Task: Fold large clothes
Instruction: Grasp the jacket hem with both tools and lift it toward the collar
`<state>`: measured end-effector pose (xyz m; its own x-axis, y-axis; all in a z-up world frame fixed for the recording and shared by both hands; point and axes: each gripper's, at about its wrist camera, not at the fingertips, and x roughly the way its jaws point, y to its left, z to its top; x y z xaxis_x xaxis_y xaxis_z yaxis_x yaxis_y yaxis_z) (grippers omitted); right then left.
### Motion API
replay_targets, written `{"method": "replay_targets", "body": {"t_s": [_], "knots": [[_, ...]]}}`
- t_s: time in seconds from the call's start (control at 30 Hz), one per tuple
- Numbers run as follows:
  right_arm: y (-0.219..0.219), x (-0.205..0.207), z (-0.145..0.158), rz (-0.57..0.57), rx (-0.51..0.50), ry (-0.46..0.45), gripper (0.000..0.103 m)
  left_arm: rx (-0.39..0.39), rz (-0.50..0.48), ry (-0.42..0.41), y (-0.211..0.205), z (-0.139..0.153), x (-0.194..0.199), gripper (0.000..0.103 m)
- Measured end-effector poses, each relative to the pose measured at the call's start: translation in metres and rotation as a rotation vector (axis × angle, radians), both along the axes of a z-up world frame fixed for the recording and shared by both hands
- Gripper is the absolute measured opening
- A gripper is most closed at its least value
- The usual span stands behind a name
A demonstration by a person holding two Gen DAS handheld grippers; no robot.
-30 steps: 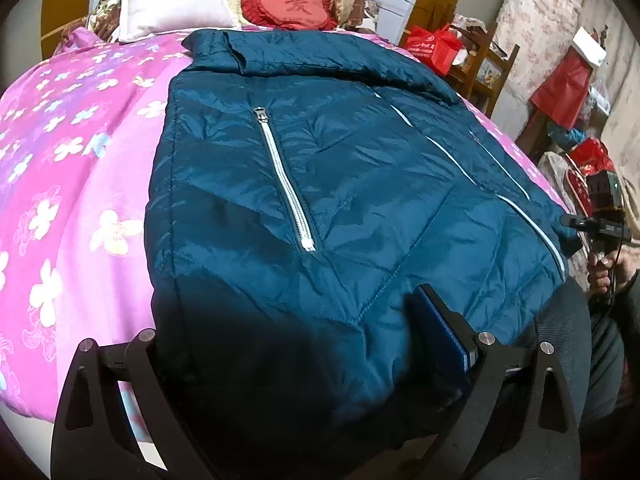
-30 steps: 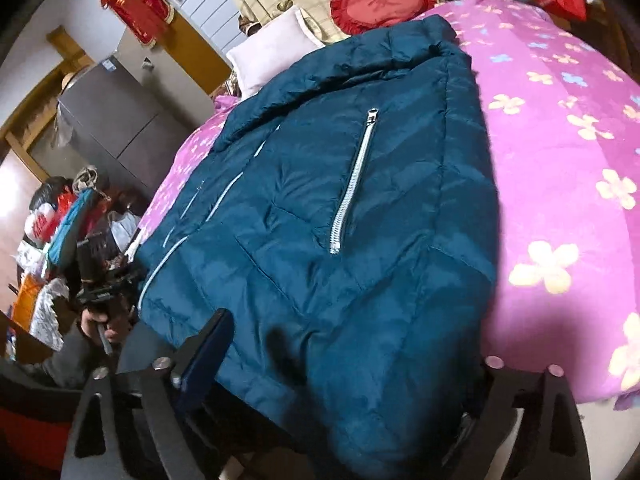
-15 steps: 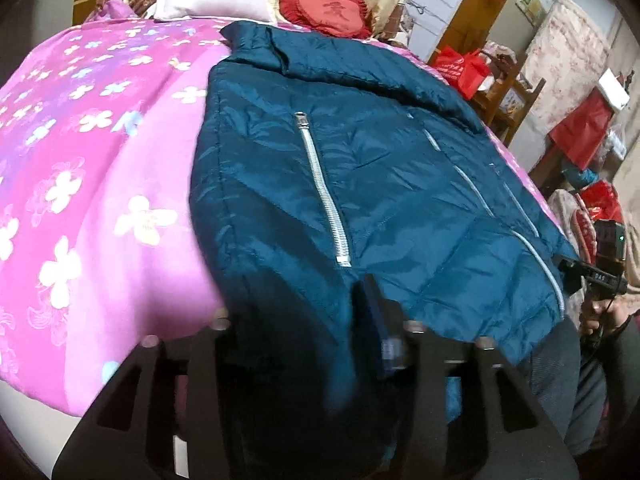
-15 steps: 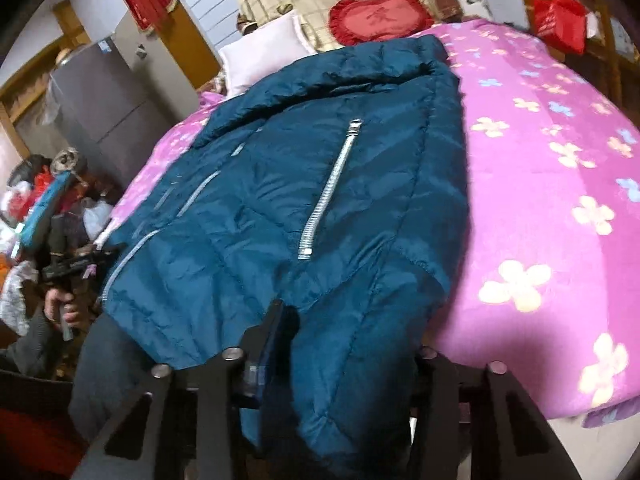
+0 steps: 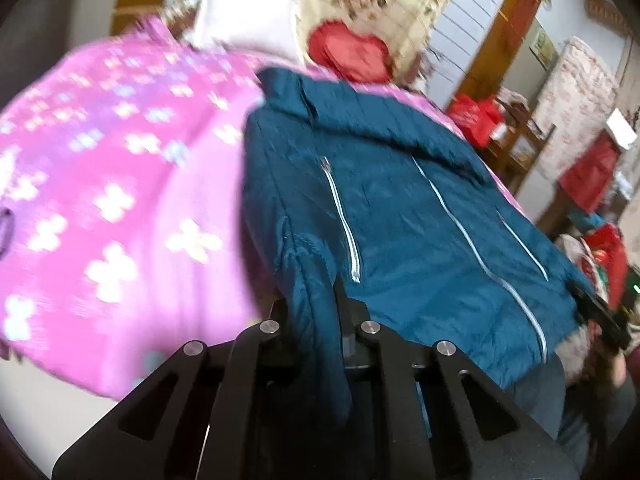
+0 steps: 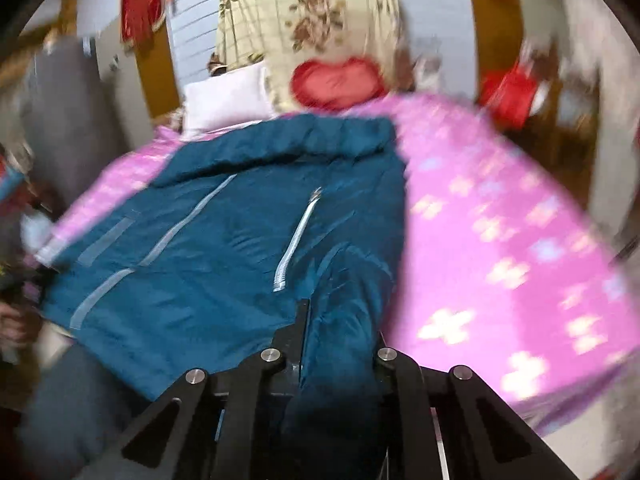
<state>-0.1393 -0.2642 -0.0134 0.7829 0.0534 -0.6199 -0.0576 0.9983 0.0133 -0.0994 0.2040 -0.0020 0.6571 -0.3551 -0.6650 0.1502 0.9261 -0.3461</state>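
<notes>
**Hem corners clamped, jacket half off the bed edge**

Left wrist view: your left claw (image 5: 316, 320) is clamped on a bunched fold of the teal jacket (image 5: 420, 216) at its hem corner, with fabric draping down between the fingers. The jacket lies front-up on the pink floral bedspread (image 5: 100, 184), collar toward the white pillow (image 5: 244, 32) and red heart cushion (image 5: 352, 56), its near hem hanging over the bed's edge. The picture is smeared, so judge the bite with caution — the shiny padded shell looks slippery, and a shallow pinch could slide out once you lift.

Right wrist view: your right claw (image 6: 340, 332) is likewise closed on a thick gather of hem at the opposite corner, just below the pocket zipper (image 6: 296, 236). The gather looks uneven; if one side holds more layers than the other, the fold line will probably come out skewed.

Main risks from here, as I judge them: lifting the two corners at different heights would twist the body, and the puffy fill may spring the fold back open. Dragging instead of lifting could rumple the bedspread beneath.
</notes>
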Motion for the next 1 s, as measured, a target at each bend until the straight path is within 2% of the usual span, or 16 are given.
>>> {"method": "replay_targets", "body": {"t_s": [0.07,0.2,0.37,0.53,0.73,0.87,1.0], "knots": [[0.011,-0.008,0.002,-0.027,-0.006,-0.015,0.013,-0.026,0.034,-0.026,0.009,0.012,-0.003,0.008],[0.007,-0.026,0.013,-0.059,0.101,-0.048,0.013,-0.097,0.052,-0.079,0.028,0.037,-0.014,0.008],[-0.002,-0.047,0.034,-0.076,0.187,-0.088,0.013,-0.133,0.049,-0.143,0.041,0.061,-0.034,0.008],[0.001,-0.078,0.052,-0.064,0.181,-0.133,0.013,-0.128,0.043,-0.181,0.054,0.077,-0.06,0.008],[0.012,-0.111,0.074,-0.037,0.169,-0.192,0.013,-0.161,0.047,-0.219,0.067,0.095,-0.082,0.008],[0.01,-0.122,0.086,-0.043,0.154,-0.228,0.013,-0.156,0.031,-0.271,0.064,0.117,-0.091,0.008],[0.006,-0.12,0.091,-0.062,0.133,-0.226,0.013,-0.07,0.03,-0.28,0.05,0.12,-0.09,0.008]]}}
